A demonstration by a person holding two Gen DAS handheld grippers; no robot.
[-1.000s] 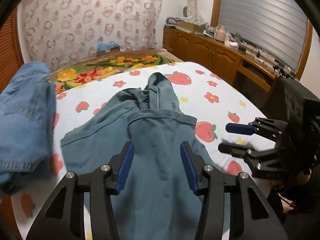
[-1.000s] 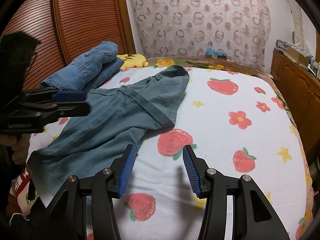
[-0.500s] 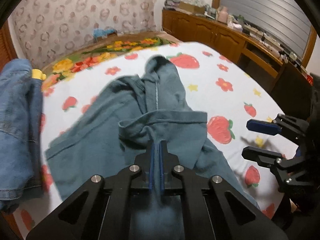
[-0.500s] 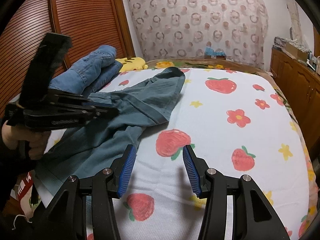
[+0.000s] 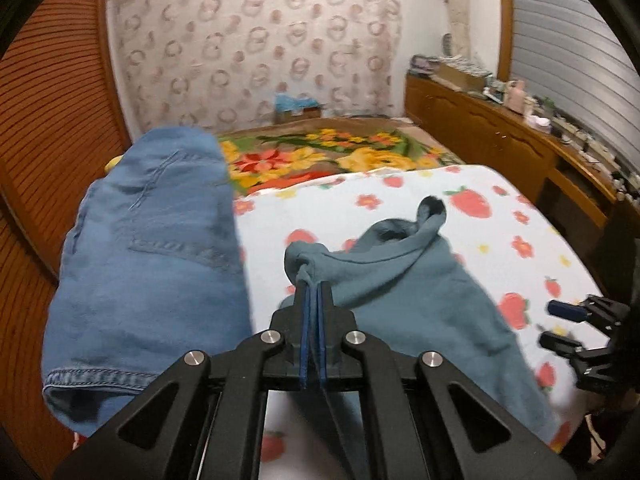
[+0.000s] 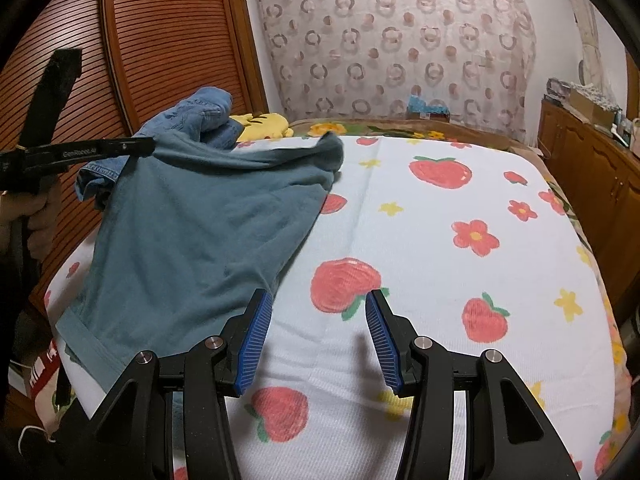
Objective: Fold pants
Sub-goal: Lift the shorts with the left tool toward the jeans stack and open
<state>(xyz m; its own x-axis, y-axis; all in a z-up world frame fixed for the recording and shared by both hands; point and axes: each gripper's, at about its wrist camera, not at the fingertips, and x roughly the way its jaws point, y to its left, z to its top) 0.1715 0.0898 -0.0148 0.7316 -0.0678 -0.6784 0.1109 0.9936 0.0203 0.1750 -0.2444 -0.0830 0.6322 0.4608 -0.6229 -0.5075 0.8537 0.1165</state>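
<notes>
Left gripper has clamped and lifted teal pants (blurred); right gripper half-open, empty.

The setting was a bedroom in a home. A bed filled most of the view, spread with a white sheet printed with strawberries and flowers, and a floral blanket lay at its far end. A slatted wooden wardrobe door stood on one side, and a low wooden cabinet with cluttered small items ran along the other. A curtain patterned with rings covered the far wall.
</notes>
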